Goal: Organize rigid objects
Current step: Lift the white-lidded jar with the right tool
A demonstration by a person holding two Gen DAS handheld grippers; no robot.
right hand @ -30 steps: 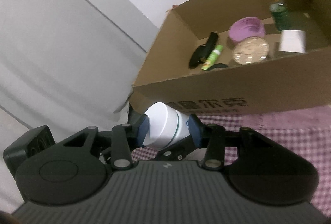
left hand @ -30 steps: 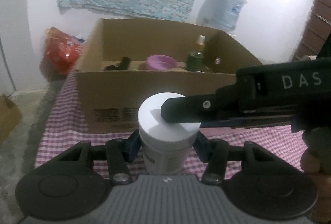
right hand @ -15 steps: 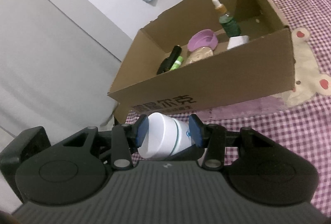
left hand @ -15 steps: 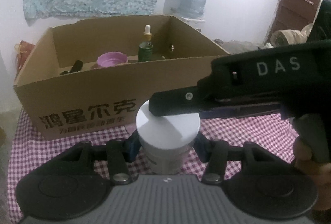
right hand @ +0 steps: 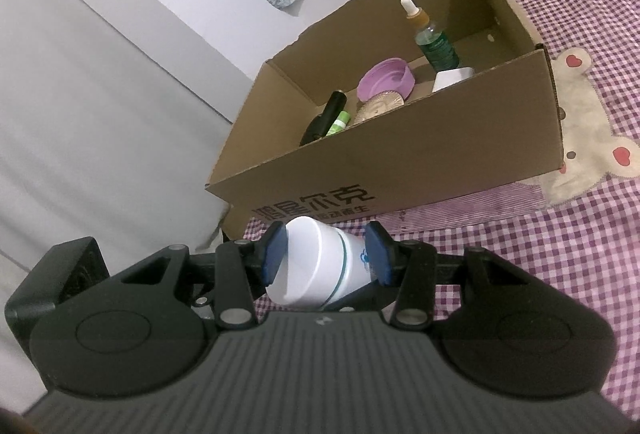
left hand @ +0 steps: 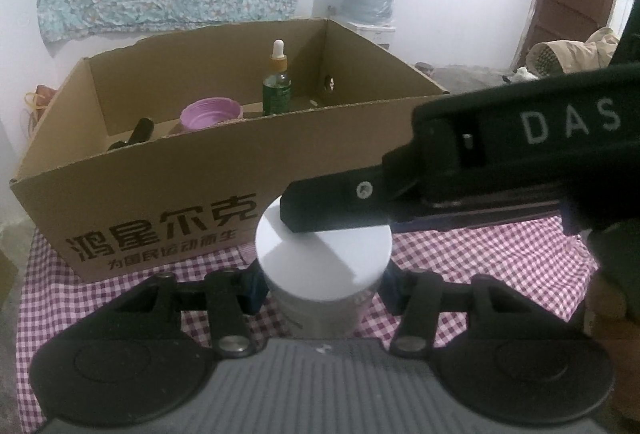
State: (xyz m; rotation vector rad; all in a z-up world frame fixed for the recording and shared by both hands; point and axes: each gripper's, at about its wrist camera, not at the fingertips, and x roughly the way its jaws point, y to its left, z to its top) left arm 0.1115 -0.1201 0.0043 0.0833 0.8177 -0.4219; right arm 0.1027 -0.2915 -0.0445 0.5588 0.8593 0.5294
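Your left claw [left hand: 322, 288] grips the white jar [left hand: 323, 266] around its body, while your right claw [right hand: 325, 258] is clamped on the same jar, one pad on the lid and one on the base. The jar sits just in front of the cardboard box [left hand: 160, 189], over the checked cloth [right hand: 520, 234].

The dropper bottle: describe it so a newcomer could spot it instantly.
Find the open cardboard box on the checked tablecloth. Toward its right end stands the dropper bottle, behind a white cap. It alone is upright: green, amber-necked, with a white bulb.
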